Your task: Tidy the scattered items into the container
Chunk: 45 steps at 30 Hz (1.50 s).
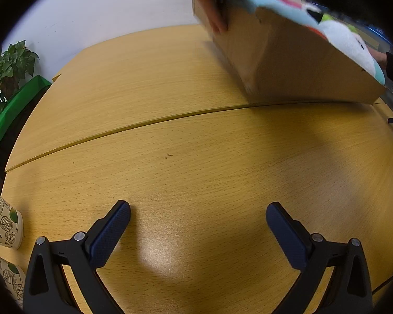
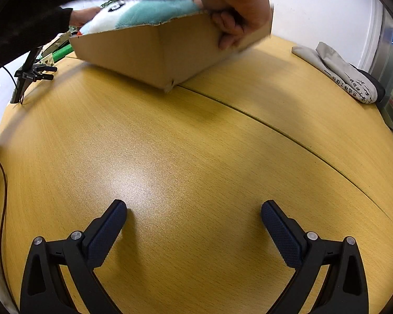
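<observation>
Wooden table, bare under both tools. Left gripper and right gripper resting low, jaws apart, holding nothing. Cardboard box at the far edge, tilted by a bare hand, plush toys at its rim. Probably setup, tidying not begun. Next: wait for scattered toys, then reach.

tilted cardboard box on one edge, plush toys inside.
</observation>
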Available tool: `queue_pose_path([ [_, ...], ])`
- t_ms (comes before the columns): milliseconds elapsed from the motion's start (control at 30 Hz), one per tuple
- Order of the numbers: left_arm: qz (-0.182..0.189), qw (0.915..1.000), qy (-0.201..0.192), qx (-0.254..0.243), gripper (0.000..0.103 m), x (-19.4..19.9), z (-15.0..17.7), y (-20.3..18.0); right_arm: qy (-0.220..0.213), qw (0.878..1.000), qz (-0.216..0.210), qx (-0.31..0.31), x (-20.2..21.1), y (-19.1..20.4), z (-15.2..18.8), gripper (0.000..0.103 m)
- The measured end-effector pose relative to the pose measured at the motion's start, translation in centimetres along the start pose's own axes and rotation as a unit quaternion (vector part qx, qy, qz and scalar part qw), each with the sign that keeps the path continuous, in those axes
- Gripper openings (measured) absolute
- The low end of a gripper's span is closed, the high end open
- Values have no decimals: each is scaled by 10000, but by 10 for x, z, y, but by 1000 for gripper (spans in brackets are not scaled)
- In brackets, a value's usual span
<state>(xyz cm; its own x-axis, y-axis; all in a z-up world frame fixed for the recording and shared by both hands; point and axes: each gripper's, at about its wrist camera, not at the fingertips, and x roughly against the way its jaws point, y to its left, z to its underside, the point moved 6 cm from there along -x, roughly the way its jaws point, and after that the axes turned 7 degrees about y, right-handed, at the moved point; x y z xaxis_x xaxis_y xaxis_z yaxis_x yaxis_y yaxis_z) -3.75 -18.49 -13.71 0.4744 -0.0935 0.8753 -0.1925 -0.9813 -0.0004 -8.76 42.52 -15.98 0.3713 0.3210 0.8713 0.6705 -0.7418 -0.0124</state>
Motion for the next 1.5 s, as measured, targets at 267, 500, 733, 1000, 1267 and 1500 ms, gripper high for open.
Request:
queue_pose_path([
  [267,-1,10000,-1,2,103,2,2,-2,-5,10000,4,4,-1,0,1,103],
  [500,-4,10000,8,3,103,3,3,-4,-6,10000,5,8,-1,-1,2,103],
  [733,-8,10000,3,8,103,5,5,-9,-4,10000,6,7,-3,1,1,103],
  [1000,-9,10000,3,11,103,8,7,-14,-9,10000,5,6,-5,1,-1,103],
  [1267,-10,10000,2,14,103,12,10,-19,-10,10000,4,4,-6,-1,-2,103],
  [1500,-21,10000,8,-10,103,16,14,-25,-6,10000,-8,19,-6,-3,-2,103],
])
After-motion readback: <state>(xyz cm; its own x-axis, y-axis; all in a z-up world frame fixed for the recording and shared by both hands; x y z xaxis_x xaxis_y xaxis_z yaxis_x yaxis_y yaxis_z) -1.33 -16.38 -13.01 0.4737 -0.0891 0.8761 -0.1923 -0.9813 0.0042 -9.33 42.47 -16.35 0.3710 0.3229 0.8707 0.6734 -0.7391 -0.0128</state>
